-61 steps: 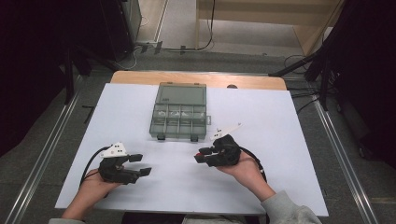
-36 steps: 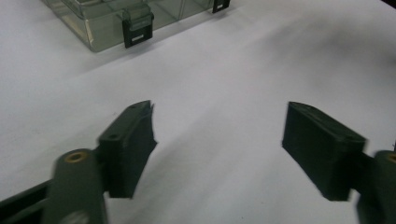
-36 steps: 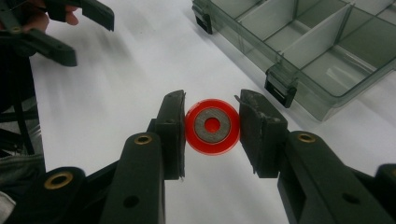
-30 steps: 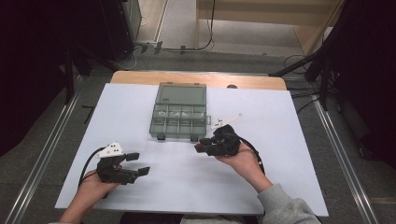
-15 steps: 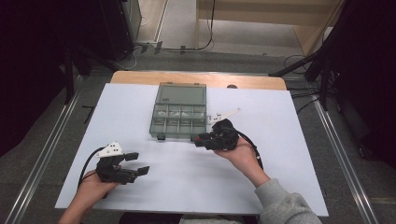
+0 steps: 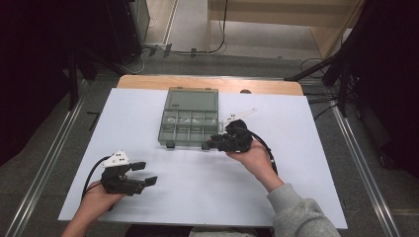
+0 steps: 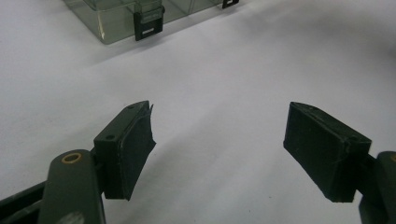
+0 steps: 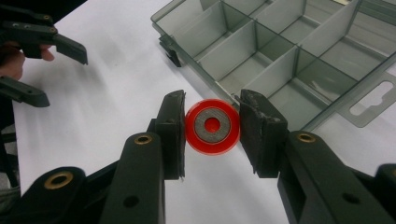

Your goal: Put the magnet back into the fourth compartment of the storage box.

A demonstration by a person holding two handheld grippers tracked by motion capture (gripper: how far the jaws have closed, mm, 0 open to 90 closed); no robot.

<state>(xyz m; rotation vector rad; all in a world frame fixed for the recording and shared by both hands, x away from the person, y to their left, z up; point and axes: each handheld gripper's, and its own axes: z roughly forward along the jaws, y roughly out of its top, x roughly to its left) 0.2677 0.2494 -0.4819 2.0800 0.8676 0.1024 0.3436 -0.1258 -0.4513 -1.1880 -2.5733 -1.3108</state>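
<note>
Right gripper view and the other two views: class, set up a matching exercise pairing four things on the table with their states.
1. round red disc with grey metal centre
2. clear grey plastic compartment box
3. left gripper
4. right gripper

a. jaws wide apart over bare white sheet
b. lid open, compartments bare
c. clamped between black pads
d. shut on the disc

Pairs: 1-c, 2-b, 3-a, 4-d

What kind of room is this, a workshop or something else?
Probably a lab set up for recording handling work, not a home. A white-covered table stands on grey carpet among cables and dark equipment racks, and a person holds a cabled black gripper beside a clear grey plastic compartment box.
</note>
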